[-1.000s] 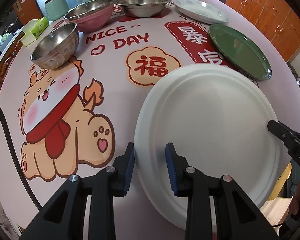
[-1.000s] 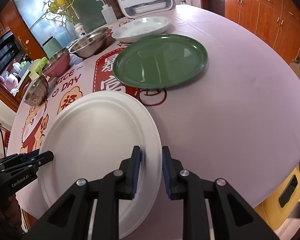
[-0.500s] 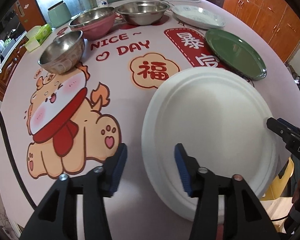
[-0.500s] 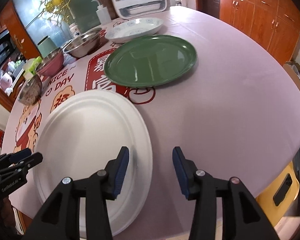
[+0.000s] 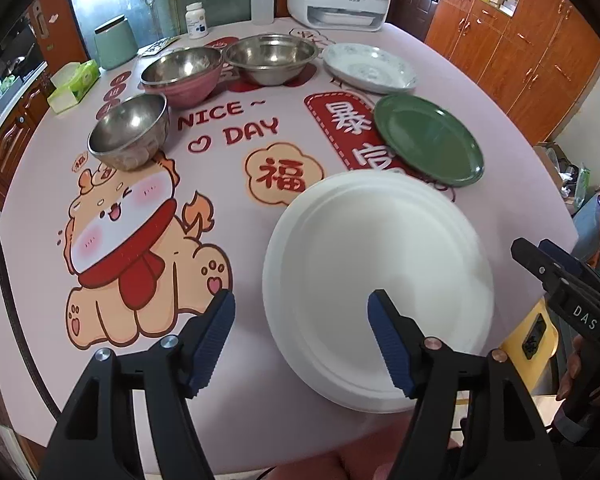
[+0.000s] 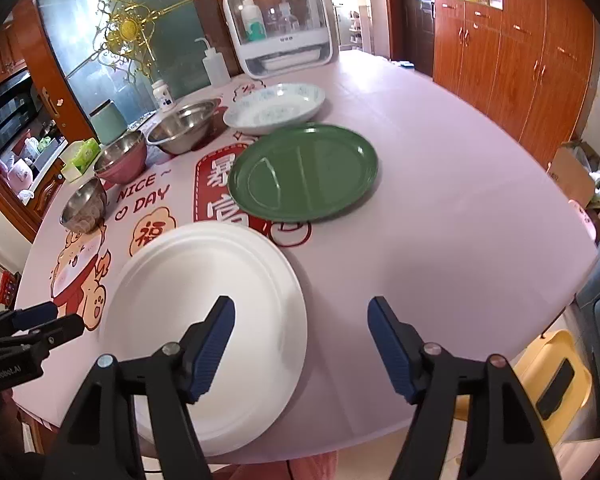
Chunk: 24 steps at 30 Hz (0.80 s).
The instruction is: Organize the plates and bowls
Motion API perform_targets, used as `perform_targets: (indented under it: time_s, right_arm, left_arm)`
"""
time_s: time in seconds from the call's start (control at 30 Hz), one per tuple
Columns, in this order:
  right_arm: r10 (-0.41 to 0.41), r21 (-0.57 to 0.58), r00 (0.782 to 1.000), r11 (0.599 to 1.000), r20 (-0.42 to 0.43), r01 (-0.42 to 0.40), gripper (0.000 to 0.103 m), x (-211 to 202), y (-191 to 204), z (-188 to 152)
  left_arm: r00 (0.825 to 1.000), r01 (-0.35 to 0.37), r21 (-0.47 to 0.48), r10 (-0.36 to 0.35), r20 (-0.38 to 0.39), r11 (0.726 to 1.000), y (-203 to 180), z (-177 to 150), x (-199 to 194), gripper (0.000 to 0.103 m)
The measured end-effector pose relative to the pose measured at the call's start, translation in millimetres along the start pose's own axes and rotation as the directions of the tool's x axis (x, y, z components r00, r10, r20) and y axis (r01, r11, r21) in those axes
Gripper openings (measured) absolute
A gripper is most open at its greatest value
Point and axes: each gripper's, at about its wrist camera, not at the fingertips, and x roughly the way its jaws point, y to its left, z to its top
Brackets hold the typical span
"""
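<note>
Round table under pink cartoon-print tablecloth [image 5: 112, 208], all dishes on it. Large white round plate [image 5: 376, 280] lies flat at the near edge, roughly 6 o'clock of the table, face up, rim overhanging slightly; round, so no long axis to call. Dark green round divided plate [image 6: 304, 174] flat at 1 o'clock from the white one, just beside it, divider ridge running near-to-far. Pale blue-patterned shallow dish [image 6: 276, 108] beyond the green, near it. Wide steel bowl [image 5: 270, 58], pink-sided steel bowl [image 5: 184, 74], small steel bowl [image 5: 130, 130] curve from 12 round to 10 o'clock, all upright. My left gripper [image 5: 300, 336] has just been spreading; jaws apart, straddling the white plate's left rim from above, not pressing on it. My right gripper [image 6: 300, 344] likewise just spreading, jaws apart over the plate's right rim, nothing gripped.
</note>
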Motion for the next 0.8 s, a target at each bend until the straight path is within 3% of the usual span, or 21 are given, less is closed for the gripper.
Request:
perform_targets:
  time_s: [0.2,0.5,0.8]
  right_arm:
    - [-0.009,-0.01,1.0,1.0,0.024,0.009,0.073,-16.0,-6.0,9.9]
    - [0.033,-0.024,0.999,0.999,0.015,-0.032,0.075,-18.2,-29.0,36.9]
    - [0.101,-0.075,0.995,0.992,-0.014,-0.101,0.075,-10.2,-61.4,80.7]
  left_arm:
    - [0.999,0.047,-0.005,-0.047,0.02,0.999,-10.7,12.9,-17.4,0.072]
    - [0.999,0.015,-0.014,-0.014,0.049,1.0,-33.6,35.4,-22.0,0.073]
    - [0.995,-0.023,-0.105,0.033,0.091,0.994,-61.4,70.3,-24.2,0.073]
